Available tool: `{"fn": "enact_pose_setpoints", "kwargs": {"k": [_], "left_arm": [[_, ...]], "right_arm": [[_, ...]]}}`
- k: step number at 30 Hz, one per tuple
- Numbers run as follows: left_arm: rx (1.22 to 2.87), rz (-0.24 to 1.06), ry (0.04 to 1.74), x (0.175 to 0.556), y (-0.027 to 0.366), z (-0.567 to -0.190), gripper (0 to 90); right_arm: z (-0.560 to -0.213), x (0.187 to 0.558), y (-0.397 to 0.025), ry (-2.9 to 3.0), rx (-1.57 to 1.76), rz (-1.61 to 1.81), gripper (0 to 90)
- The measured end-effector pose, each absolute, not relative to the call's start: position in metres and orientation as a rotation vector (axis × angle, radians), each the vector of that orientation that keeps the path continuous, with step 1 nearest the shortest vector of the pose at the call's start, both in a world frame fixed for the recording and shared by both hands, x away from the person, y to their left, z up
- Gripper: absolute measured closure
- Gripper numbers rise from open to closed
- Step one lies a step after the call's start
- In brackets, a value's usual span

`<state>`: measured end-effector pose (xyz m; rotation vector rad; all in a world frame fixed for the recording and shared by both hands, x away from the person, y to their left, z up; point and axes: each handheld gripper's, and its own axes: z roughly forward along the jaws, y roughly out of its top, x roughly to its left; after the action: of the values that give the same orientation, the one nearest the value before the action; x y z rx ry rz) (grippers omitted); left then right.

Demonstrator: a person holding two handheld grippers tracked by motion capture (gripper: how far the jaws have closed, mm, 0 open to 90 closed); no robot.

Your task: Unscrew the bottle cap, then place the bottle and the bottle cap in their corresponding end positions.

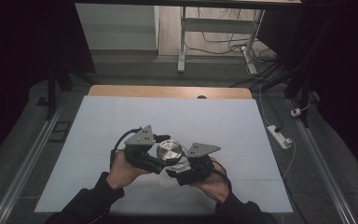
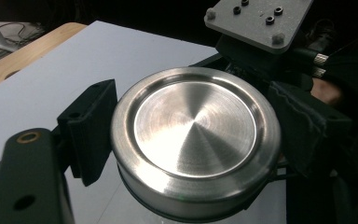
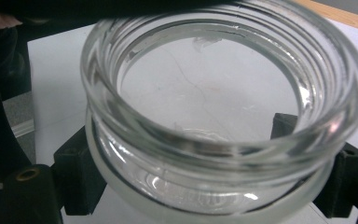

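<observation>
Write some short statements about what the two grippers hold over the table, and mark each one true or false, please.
1. The left gripper grips a round metal lid between its jaws. True.
2. The right gripper grips a blue plastic cup. False: it grips a clear glass jar with a threaded mouth.
3. The lid is screwed down on the jar. False: in the right gripper view the mouth of the jar is open, with no lid on it.
4. The table has a white cover, and a strip of wood shows at its far edge. True.
5. The jar is full of liquid. False: it looks empty, and the white surface shows through its bottom.
</observation>
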<state>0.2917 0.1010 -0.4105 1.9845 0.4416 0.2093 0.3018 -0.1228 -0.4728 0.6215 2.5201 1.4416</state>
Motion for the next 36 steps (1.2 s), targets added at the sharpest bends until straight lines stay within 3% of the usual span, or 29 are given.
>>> {"fn": "enact_pose_setpoints", "kwargs": {"k": [36], "left_arm": [[1.993,0.239,0.535,0.306,0.132,-0.417,20.3]], "right_arm": [[-0.471,0.303,-0.127,2.537,0.595,1.443,15.4]]}}
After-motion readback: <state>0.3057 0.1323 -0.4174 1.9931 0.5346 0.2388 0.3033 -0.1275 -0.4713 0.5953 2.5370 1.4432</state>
